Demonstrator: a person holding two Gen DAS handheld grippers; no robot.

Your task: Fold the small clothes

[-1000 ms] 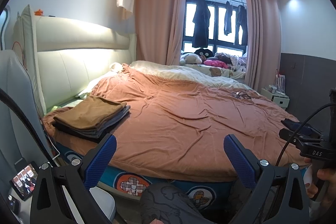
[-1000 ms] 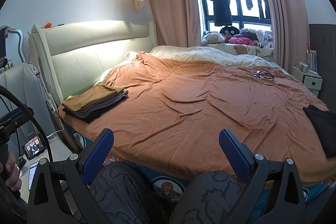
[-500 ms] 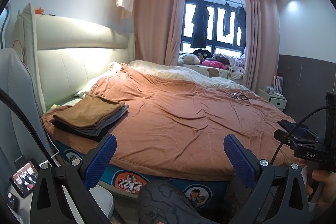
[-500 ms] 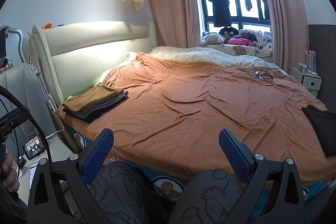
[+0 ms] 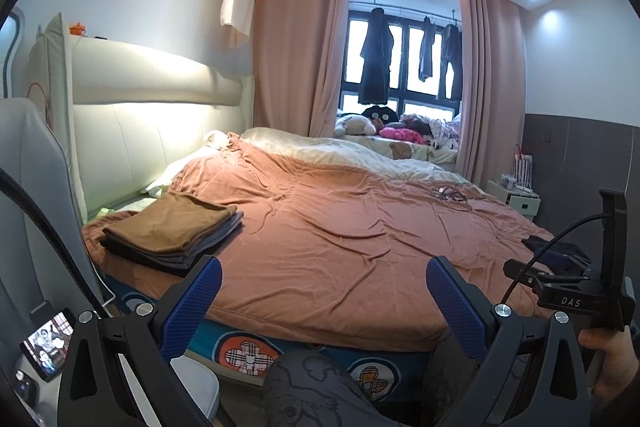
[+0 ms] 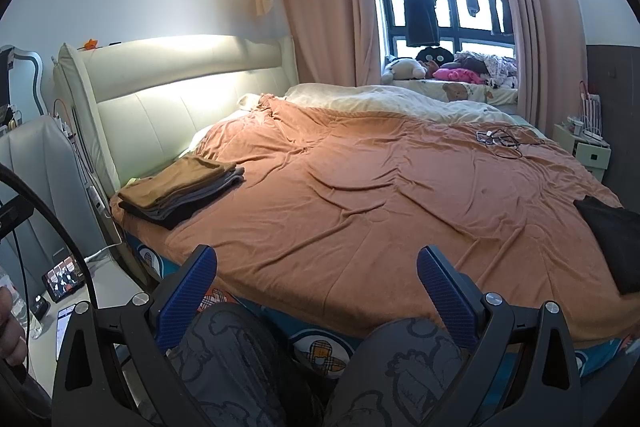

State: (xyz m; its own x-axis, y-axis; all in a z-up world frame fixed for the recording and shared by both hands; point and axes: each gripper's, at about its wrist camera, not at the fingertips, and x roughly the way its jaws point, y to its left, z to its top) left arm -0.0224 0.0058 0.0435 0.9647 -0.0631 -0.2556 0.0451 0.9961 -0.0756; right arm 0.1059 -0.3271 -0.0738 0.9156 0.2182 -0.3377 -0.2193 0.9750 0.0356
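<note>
Left wrist view, left gripper [image 5: 323,281] spread apart, right gripper [image 6: 316,269] spread apart, folded stack [image 5: 172,231] on bed [image 5: 340,251].

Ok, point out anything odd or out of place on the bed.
A tangle of cables lies loose on the orange bedspread near the far side. The folded stack looks tidy; a dark garment lies unstacked at the right edge.

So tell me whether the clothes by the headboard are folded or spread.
Folded: the clothes sit as a neat stack of flat layers, brown piece on top.
</note>
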